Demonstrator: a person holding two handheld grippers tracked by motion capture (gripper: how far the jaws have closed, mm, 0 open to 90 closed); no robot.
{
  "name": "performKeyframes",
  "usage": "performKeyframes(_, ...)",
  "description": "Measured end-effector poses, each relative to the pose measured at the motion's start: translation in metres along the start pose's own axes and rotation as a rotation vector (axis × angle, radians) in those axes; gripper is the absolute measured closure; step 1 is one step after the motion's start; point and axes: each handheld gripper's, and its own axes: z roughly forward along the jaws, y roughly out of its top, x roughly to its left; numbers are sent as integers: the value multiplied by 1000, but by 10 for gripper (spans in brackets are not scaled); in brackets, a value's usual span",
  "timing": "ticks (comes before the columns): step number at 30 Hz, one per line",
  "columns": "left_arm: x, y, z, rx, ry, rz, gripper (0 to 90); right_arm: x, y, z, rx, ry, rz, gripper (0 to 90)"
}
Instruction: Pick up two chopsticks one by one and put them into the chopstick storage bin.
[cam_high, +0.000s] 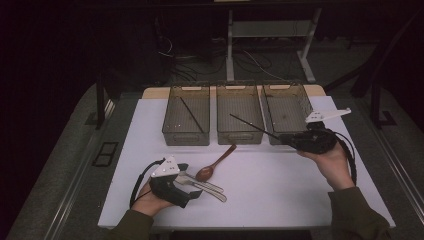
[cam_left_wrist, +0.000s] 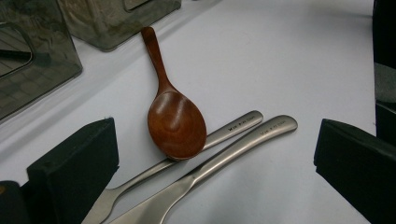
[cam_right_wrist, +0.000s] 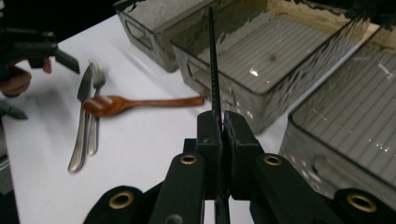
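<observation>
While sorting cutlery: right gripper clamps a black chopstick over the middle bin.
Left gripper: jaws apart around spoon, near table's front edge.
Next: likely lower chopstick into a bin.

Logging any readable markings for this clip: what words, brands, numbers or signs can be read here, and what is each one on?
No text can be read in full.
Fork handle: a small stamped mark near its end, too small and blurred to read.
Knife handle: a similar stamped mark near its end, also unreadable.
Wooden spoon, the three bins and the black stick: no lettering visible.
</observation>
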Motion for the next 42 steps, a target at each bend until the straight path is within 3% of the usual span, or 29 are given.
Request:
performKeyframes(3,1,0,-1,6,-1,9,0,2,9,9,-15,-8,1,858)
performKeyframes(21,1,-1,1,7,-7,5,0,15,56,65,14,-18,7,858)
performKeyframes(42,0,0,1,-5,-10,3,0,32,94,141,69,-33,20,858)
